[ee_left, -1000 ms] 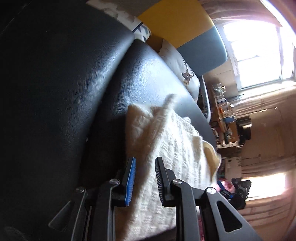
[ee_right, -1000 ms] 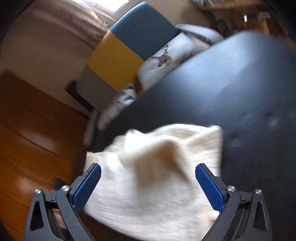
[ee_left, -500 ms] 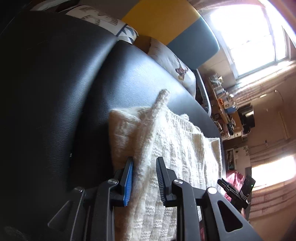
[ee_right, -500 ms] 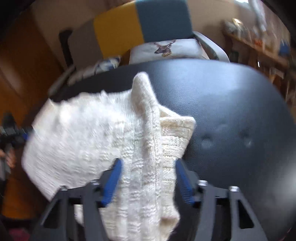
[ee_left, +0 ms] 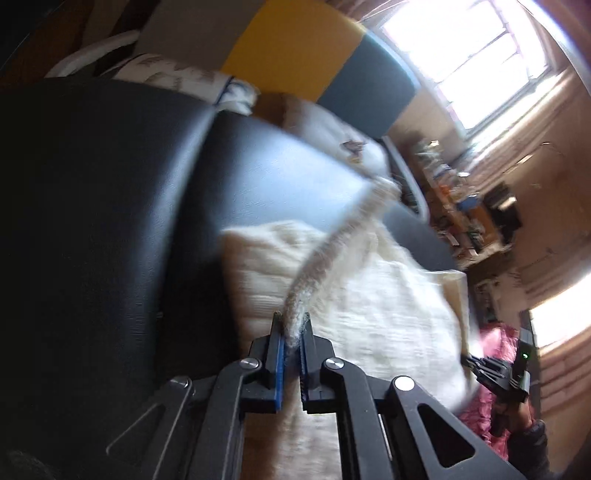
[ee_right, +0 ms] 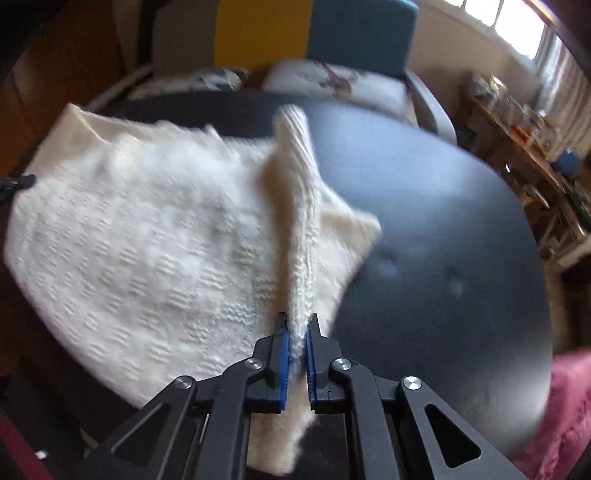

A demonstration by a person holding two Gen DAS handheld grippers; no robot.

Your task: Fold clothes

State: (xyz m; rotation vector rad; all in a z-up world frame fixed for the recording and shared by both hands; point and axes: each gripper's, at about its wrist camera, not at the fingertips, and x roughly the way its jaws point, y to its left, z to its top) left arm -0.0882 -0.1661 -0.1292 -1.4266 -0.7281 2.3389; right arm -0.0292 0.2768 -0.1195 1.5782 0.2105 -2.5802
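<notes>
- Cream knitted wool: the sweater (ee_right: 140, 236) lies spread on a black leather seat (ee_right: 443, 206), reaching from its middle to its left edge, where part of it hangs over.
- The left gripper (ee_left: 291, 332) is clamped on a raised ridge of the sweater (ee_left: 369, 314), its blue pads (ee_left: 280, 354) pressed together on the knit.
- The right gripper (ee_right: 297, 332) is likewise pinched shut on a fold standing up from the cloth.
- Motion blur smears the knit in both views; whether each ridge is a sleeve or a hem cannot be told.
- The cloth below each gripper is hidden by the black tongs and cut off at the frame's bottom.
- In the left wrist view the other gripper (ee_left: 498, 373) shows past the sweater's far corner, with something pink (ee_left: 491, 343) behind it, unclear.
- The right half of the seat is bare; a yellow and teal chair (ee_right: 314, 29) with a cushion (ee_right: 332, 81) stands just beyond its far edge.
</notes>
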